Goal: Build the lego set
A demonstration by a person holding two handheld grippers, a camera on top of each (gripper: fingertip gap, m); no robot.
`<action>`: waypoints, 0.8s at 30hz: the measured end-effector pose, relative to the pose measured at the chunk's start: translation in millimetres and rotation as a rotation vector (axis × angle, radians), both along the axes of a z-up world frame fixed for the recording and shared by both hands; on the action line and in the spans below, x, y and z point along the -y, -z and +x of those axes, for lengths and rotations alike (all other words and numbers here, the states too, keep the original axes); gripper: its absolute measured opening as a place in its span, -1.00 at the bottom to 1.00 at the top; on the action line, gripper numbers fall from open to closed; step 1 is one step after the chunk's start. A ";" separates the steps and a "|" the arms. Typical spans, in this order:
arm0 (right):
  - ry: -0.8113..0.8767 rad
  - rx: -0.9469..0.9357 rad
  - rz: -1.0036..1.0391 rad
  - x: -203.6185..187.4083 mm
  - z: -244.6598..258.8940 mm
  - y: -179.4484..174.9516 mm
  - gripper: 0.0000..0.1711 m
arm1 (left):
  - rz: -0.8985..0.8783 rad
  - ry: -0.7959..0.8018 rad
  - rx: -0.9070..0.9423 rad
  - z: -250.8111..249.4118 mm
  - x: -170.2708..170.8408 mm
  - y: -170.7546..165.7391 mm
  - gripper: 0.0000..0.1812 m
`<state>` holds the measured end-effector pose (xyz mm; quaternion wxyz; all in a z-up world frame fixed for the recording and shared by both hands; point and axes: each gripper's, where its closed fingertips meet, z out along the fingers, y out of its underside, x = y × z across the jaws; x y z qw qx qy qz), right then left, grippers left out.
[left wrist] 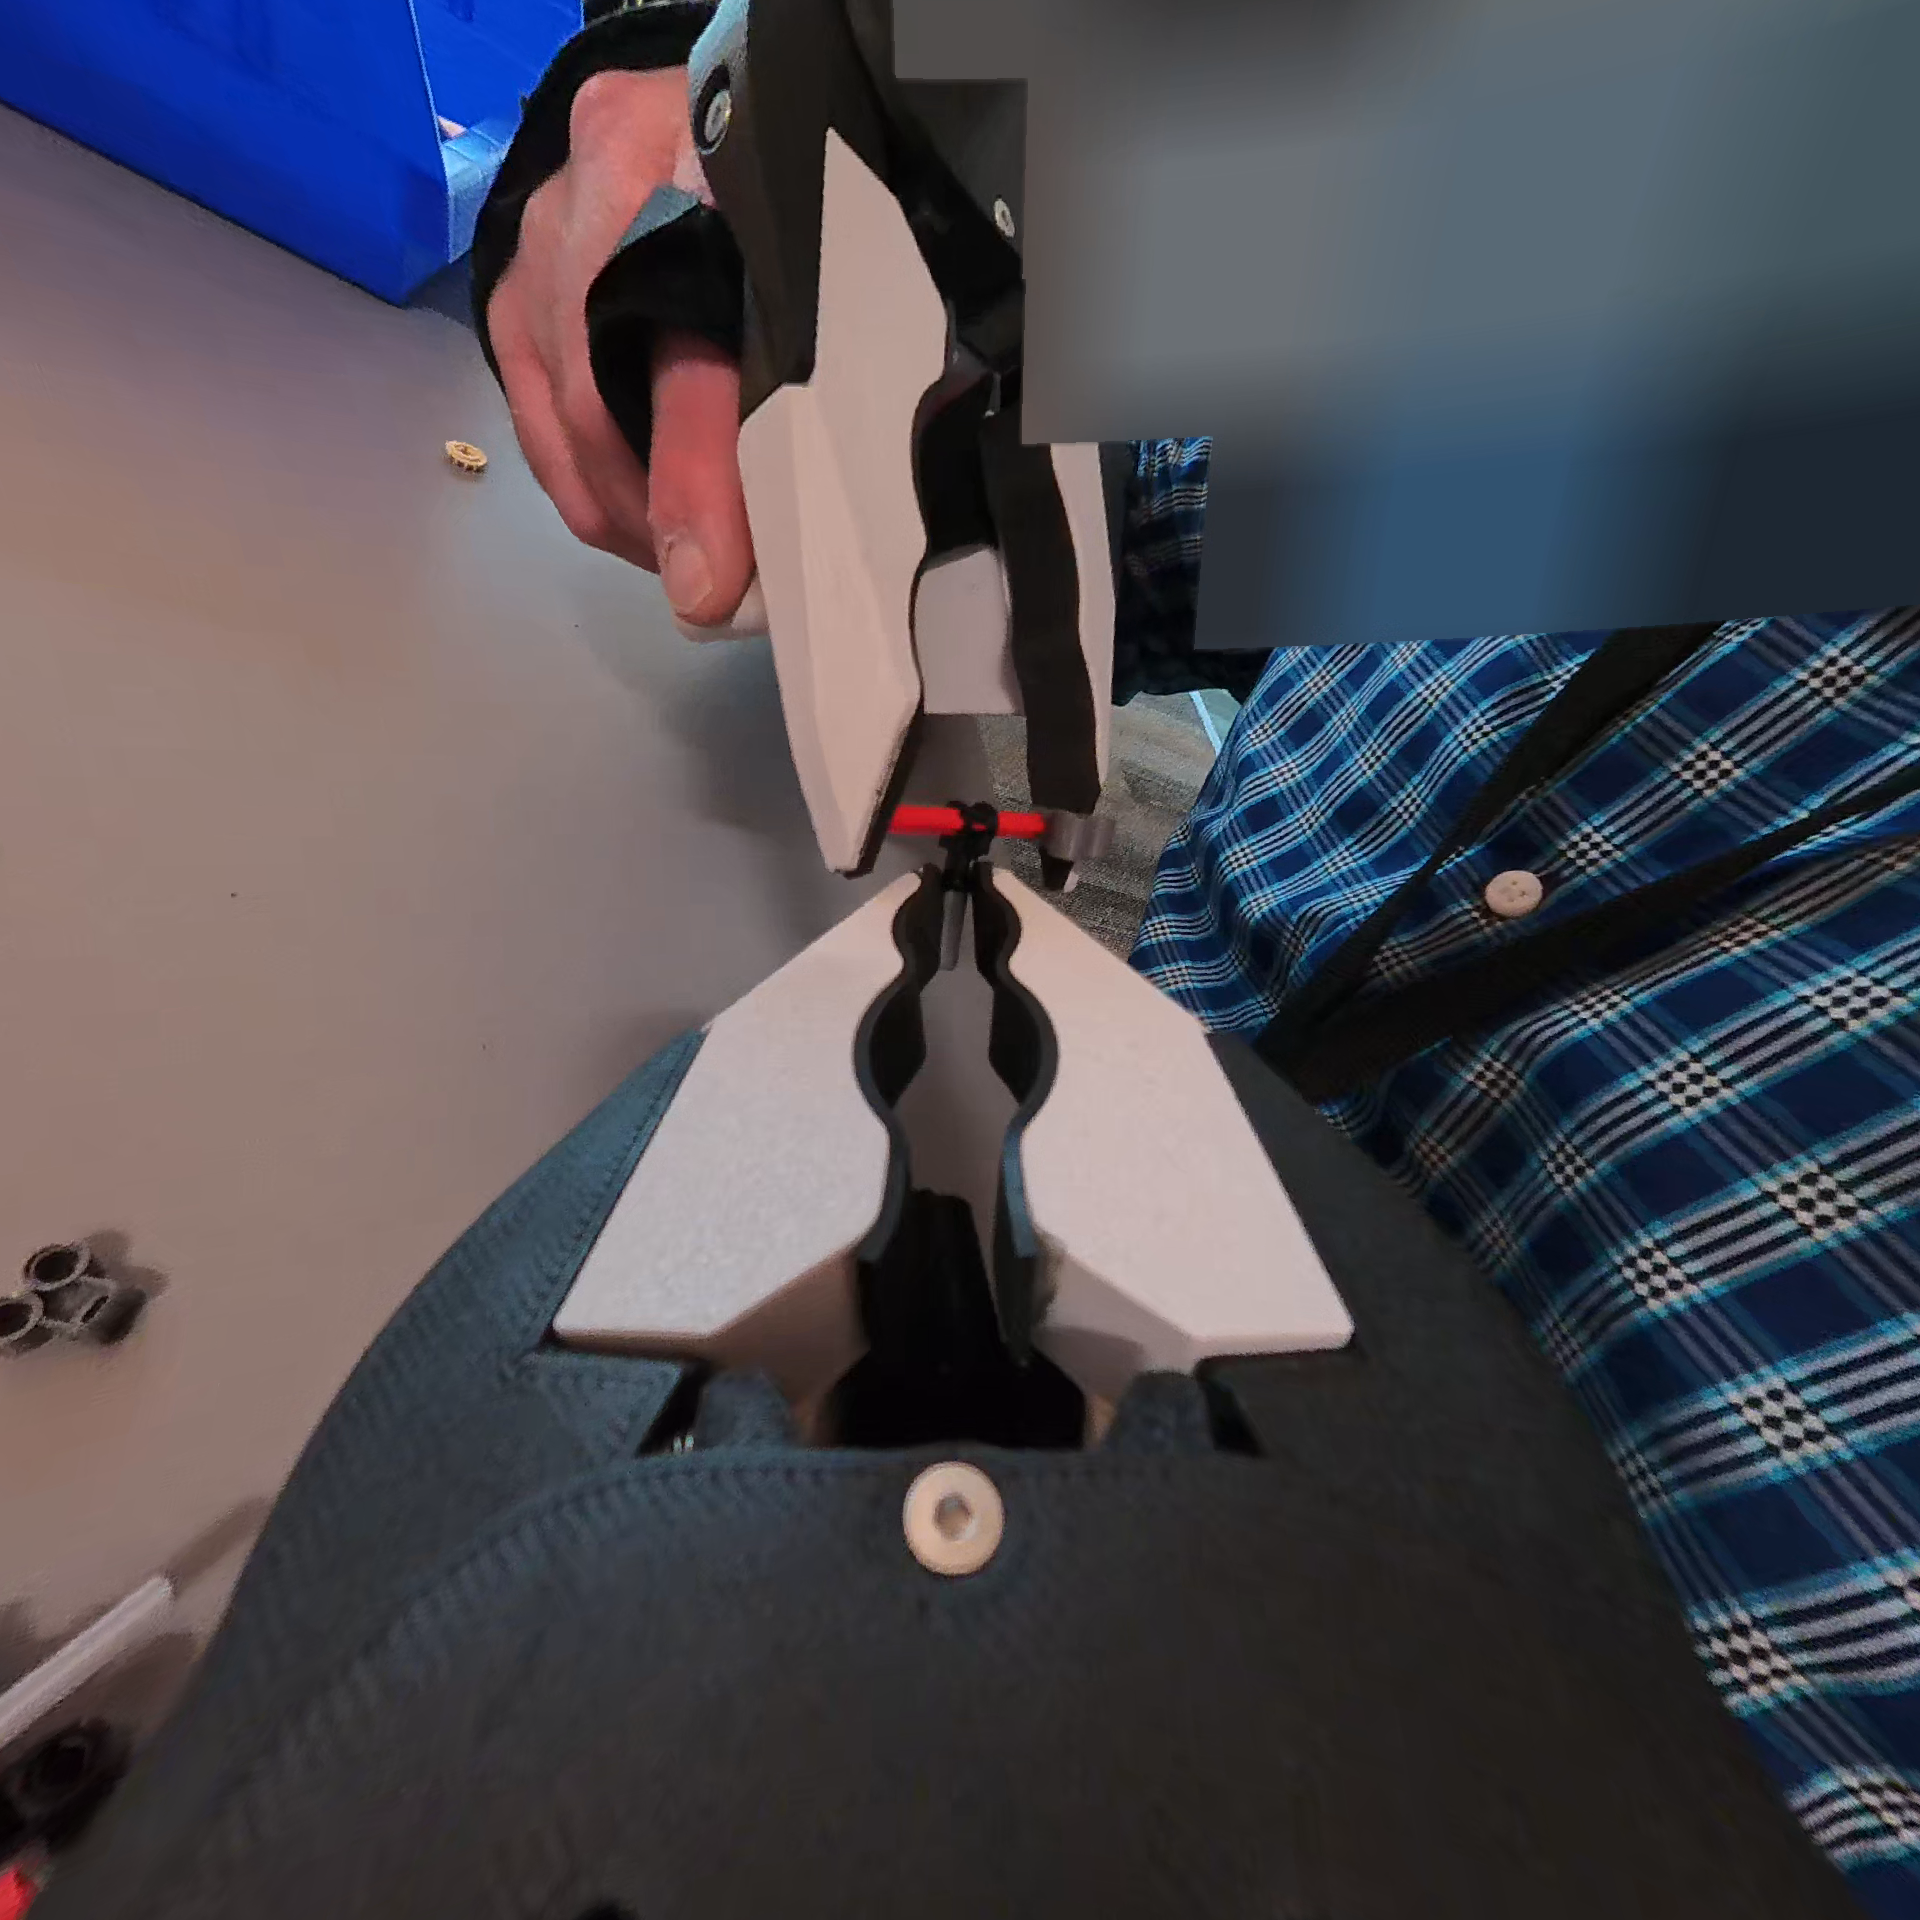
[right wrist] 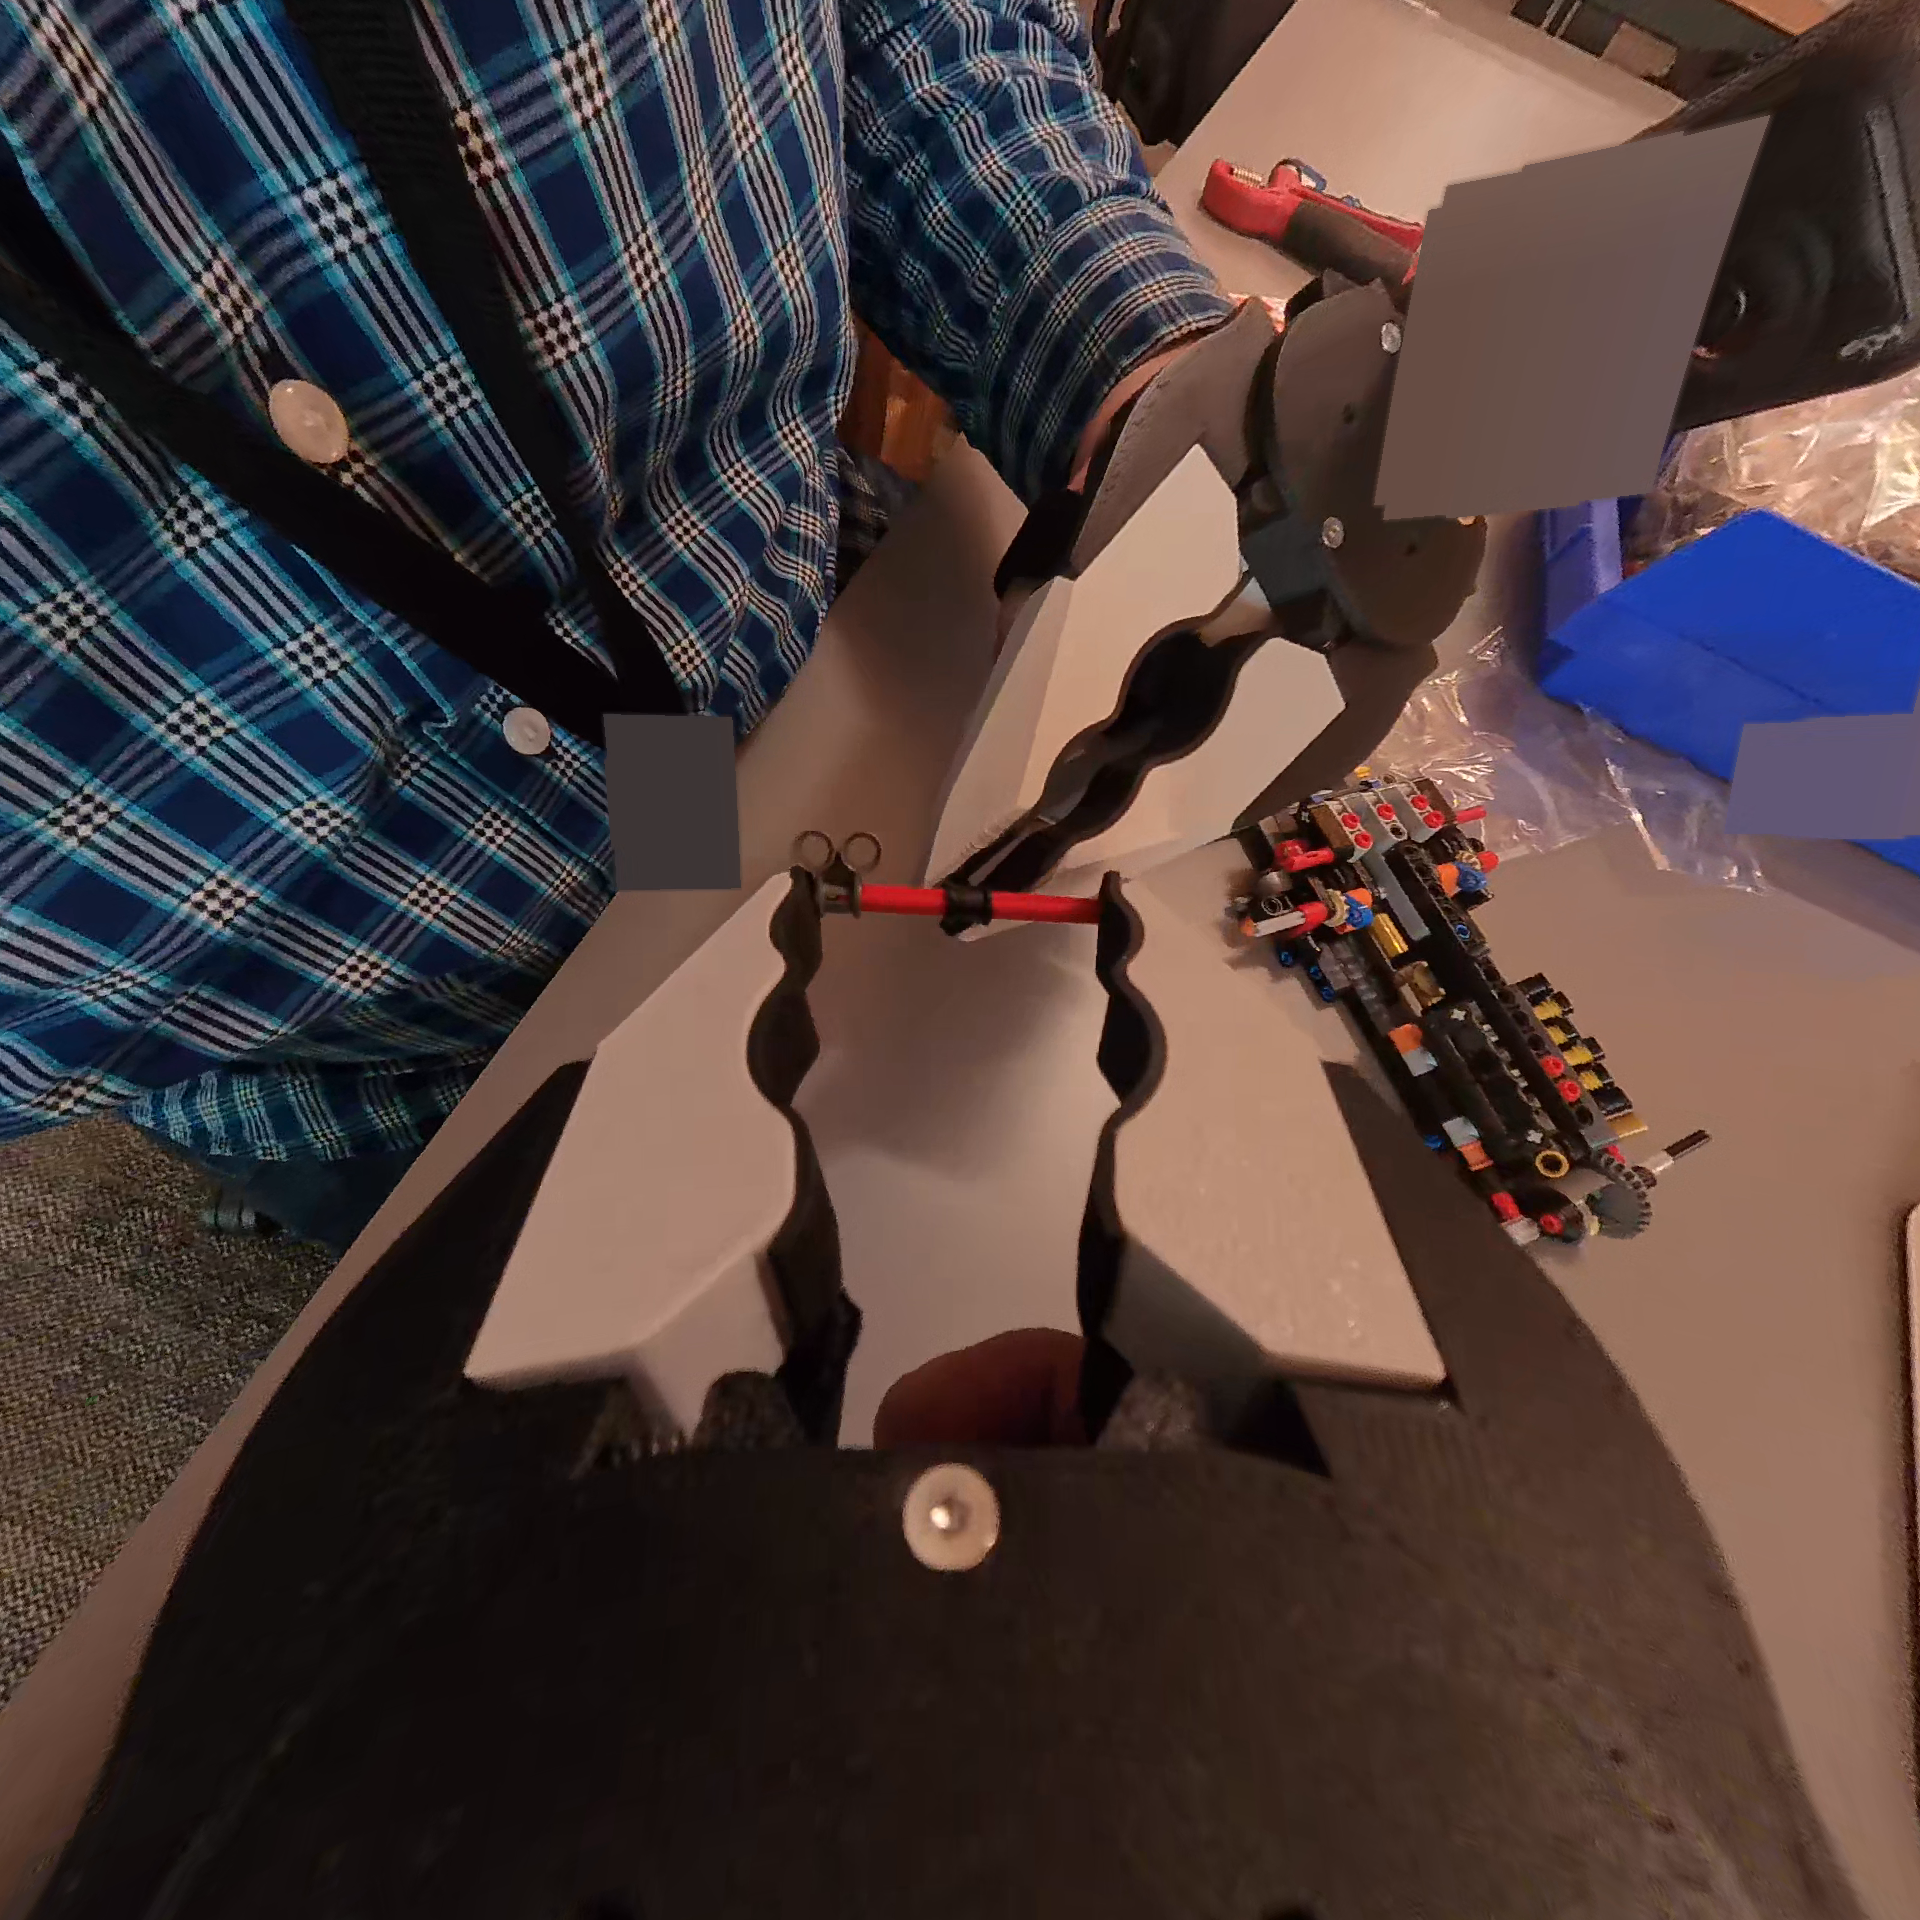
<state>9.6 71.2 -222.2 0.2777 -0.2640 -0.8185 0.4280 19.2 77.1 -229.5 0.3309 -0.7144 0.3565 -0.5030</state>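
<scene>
A thin red axle [right wrist: 1039, 906] spans the gap between my right gripper's [right wrist: 961, 902] two fingertips, which clamp it end to end. A small grey double-ring connector [right wrist: 836, 854] sits on its left end. A small black connector [right wrist: 961, 914] sits at the axle's middle. My left gripper [left wrist: 956, 883] is shut on that black connector [left wrist: 966, 842] from below the axle [left wrist: 914, 821]. In the left wrist view the right gripper [left wrist: 966, 831] comes down from above, and the grey connector [left wrist: 1081, 834] shows at the axle's right end. All is held above the table's edge.
A long multicoloured lego assembly [right wrist: 1455, 997] lies on the grey table [right wrist: 1714, 1403] to the right. Blue bins [right wrist: 1714, 623] and clear plastic bags [right wrist: 1538, 727] stand behind it. A tan gear [left wrist: 468, 455] and grey connectors [left wrist: 62, 1299] lie loose. A person in a plaid shirt [right wrist: 364, 520] is close by. The tips of both grippers are at nearly the same place. Both grippers' tips are roughly 30 cm from the tan gear [left wrist: 468, 455].
</scene>
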 end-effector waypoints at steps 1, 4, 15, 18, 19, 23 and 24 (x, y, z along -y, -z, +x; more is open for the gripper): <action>-0.003 0.002 0.006 0.2 0.3 0.7 -0.40 | -0.003 -0.001 -0.001 0.7 0.4 0.5 -0.94; 0.002 0.004 0.006 -1.1 -0.1 1.8 -0.41 | 0.000 -0.017 -0.002 0.5 -1.1 1.4 -0.94; 0.094 0.047 -0.069 -6.4 -3.2 5.2 -0.40 | 0.081 -0.087 -0.078 -1.1 -7.2 5.4 -0.94; 0.109 0.058 -0.049 -7.3 -3.0 9.9 -0.40 | 0.130 -0.101 -0.147 -1.3 -7.7 9.8 -0.94; 0.107 0.057 -0.048 -7.0 -2.6 10.1 -0.40 | 0.144 -0.106 -0.160 -0.8 -7.6 9.8 -0.94; 0.118 0.054 -0.025 -8.3 -3.2 11.8 -0.41 | 0.171 -0.131 -0.190 -0.7 -9.3 11.9 -0.94; 0.117 0.055 -0.025 -8.0 -2.9 12.4 -0.42 | 0.172 -0.132 -0.192 -0.3 -8.7 12.2 -0.94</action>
